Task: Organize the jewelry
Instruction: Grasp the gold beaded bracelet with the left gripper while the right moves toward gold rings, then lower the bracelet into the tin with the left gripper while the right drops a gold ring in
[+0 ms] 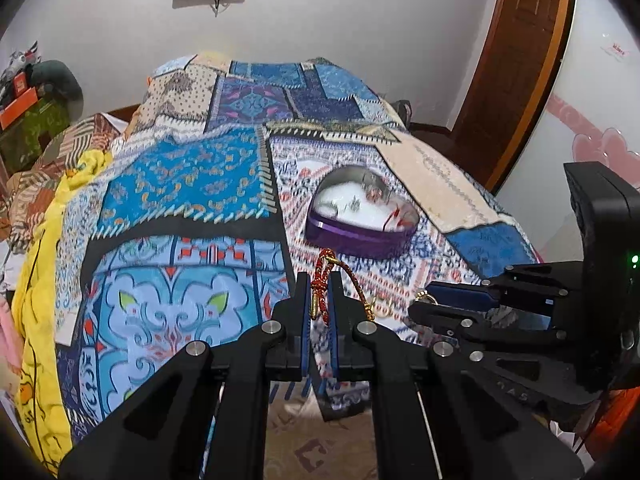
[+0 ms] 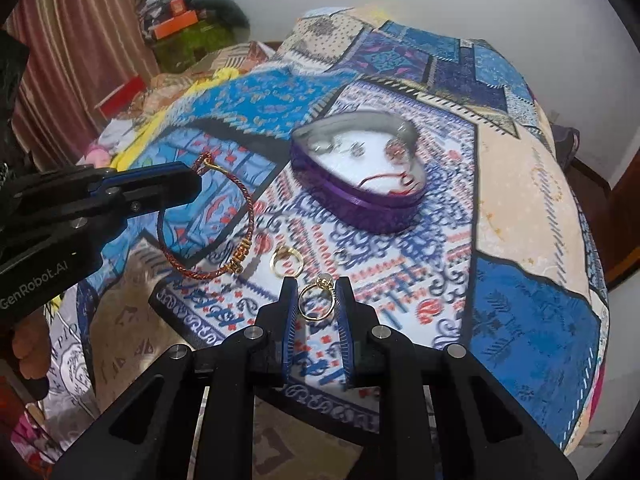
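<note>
My left gripper [image 1: 319, 280] is shut on a red and gold braided bracelet [image 1: 324, 280] and holds it above the patterned quilt; from the right wrist view the bracelet [image 2: 224, 236] hangs as a loop from the left gripper [image 2: 192, 186]. My right gripper [image 2: 317, 286] is shut on a gold ring [image 2: 315, 300]; it shows at the right of the left wrist view [image 1: 430, 300]. A purple heart-shaped tin [image 1: 360, 236] [image 2: 360, 196] lies open ahead, white inside, with small jewelry pieces and a red cord in it.
A second gold ring [image 2: 285, 261] and a small silver piece [image 2: 340, 255] lie on the quilt [image 2: 520, 184] before the tin. A yellow cloth [image 1: 44, 280] lies at the quilt's left edge. A wooden door [image 1: 516, 52] stands far right.
</note>
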Action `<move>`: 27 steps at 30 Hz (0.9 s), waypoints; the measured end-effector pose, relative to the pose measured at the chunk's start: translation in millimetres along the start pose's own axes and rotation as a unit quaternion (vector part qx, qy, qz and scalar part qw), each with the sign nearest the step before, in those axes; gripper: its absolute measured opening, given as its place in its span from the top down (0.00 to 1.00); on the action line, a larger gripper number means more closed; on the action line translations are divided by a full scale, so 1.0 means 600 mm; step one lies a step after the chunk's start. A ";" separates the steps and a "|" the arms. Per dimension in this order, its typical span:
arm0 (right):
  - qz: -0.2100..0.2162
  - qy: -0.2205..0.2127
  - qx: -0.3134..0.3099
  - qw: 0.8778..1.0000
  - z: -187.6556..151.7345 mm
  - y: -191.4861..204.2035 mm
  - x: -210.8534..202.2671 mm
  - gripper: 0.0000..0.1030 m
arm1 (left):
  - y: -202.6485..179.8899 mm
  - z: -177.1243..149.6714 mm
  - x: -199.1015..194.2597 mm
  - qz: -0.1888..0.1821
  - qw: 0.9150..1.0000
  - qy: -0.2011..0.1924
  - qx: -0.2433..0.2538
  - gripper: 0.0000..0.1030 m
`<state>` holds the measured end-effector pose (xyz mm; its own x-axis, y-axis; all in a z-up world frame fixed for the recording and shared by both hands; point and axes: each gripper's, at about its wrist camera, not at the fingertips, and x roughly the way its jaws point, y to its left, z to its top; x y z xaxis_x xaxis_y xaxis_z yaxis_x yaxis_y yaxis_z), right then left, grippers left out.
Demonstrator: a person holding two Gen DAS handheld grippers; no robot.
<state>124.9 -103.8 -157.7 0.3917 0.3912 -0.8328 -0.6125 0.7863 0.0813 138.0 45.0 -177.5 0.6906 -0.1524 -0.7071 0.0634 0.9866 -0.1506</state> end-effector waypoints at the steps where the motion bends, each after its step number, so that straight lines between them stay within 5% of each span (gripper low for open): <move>1: -0.002 -0.006 0.004 1.000 0.002 -0.004 -0.005 0.83 | -0.001 0.006 0.000 -0.001 1.000 -0.003 0.000 0.94; 27: 0.001 -0.096 0.041 0.995 0.085 -0.062 -0.046 0.83 | -0.022 0.104 0.055 -0.018 0.998 -0.046 0.027 0.94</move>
<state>171.9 -119.6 -109.9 0.5192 0.4713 -0.7129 -0.5583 0.8186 0.1346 204.9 30.8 -155.8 0.7503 -0.1832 -0.6352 0.1252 0.9828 -0.1355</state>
